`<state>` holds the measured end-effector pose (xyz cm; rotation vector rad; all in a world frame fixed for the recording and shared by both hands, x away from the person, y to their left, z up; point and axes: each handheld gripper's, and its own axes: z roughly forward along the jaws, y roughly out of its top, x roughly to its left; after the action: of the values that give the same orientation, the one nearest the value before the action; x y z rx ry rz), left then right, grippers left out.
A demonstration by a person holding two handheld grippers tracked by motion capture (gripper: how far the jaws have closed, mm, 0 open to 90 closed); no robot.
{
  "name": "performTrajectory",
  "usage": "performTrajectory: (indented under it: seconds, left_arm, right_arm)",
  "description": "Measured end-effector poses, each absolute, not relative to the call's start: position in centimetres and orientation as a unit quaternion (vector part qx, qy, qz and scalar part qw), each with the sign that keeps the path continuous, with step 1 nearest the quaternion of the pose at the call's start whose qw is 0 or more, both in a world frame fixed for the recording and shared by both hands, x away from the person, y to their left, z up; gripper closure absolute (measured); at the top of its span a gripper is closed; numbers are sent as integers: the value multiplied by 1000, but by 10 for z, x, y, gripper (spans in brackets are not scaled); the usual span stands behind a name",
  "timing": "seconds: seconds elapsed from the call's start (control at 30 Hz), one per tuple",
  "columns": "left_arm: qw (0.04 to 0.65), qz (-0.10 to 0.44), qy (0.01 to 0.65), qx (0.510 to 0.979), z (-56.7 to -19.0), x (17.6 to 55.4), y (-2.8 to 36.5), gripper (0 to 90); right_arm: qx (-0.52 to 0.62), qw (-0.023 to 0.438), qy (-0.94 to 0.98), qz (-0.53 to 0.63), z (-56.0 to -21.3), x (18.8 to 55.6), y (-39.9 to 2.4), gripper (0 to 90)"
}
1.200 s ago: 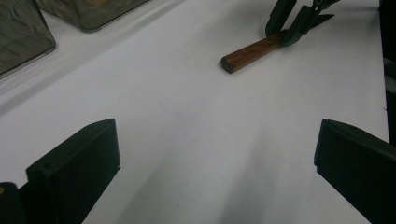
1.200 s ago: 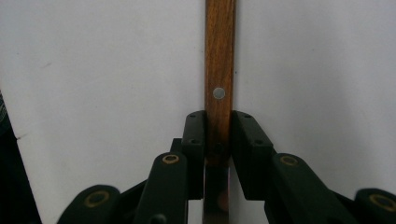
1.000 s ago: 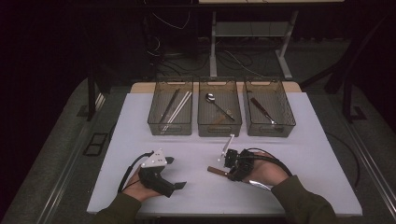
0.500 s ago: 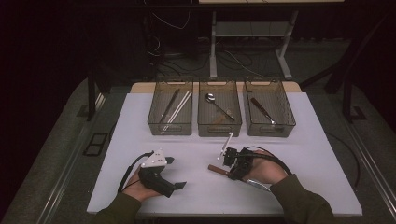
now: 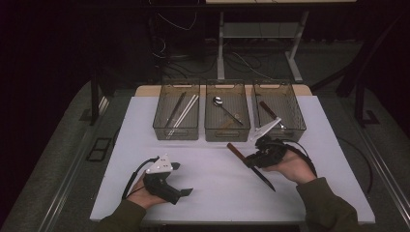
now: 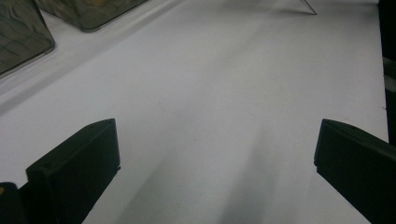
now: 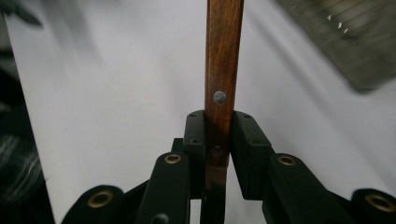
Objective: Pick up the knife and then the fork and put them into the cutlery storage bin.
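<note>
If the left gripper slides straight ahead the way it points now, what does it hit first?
Probably nothing soon. The left gripper is open and looks across bare white table; the way looks free up to the table's far edge. The bins sit off to the left of that line, though depth is hard to judge.

The high view looks forward and down from above the person's side, far enough to take in the whole white table (image 5: 212, 193) and the three wire baskets (image 5: 227, 117) at its far edge; the left gripper view sits low and close over the table (image 6: 224, 93), facing across it between its own jaws, two basket corners at upper left; the right gripper view looks very closely along its jaws at the wooden knife handle (image 7: 223, 70); all three share the table top.
</note>
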<state>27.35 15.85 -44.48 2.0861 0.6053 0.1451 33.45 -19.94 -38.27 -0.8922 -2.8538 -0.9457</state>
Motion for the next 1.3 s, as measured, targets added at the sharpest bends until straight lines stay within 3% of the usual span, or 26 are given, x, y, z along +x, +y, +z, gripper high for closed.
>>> performTrajectory:
  seconds: [0.33, 0.67, 1.03, 1.3]
  left_arm:
    - [464, 58, 247, 849, -445, 273, 158, 0]
    - [463, 60, 245, 850, -445, 274, 158, 0]
    - [466, 58, 248, 847, -445, 273, 159, 0]
    - [467, 58, 247, 847, -445, 273, 159, 0]
  right_arm:
    - [-339, -21, -859, -383, -365, 346, -245, 771]
    - [-375, -84, -835, -395, -326, 365, -273, 771]
    - [-411, -169, -809, -384, -281, 411, -290, 771]
    - [-443, -203, -793, -365, -289, 453, -295, 770]
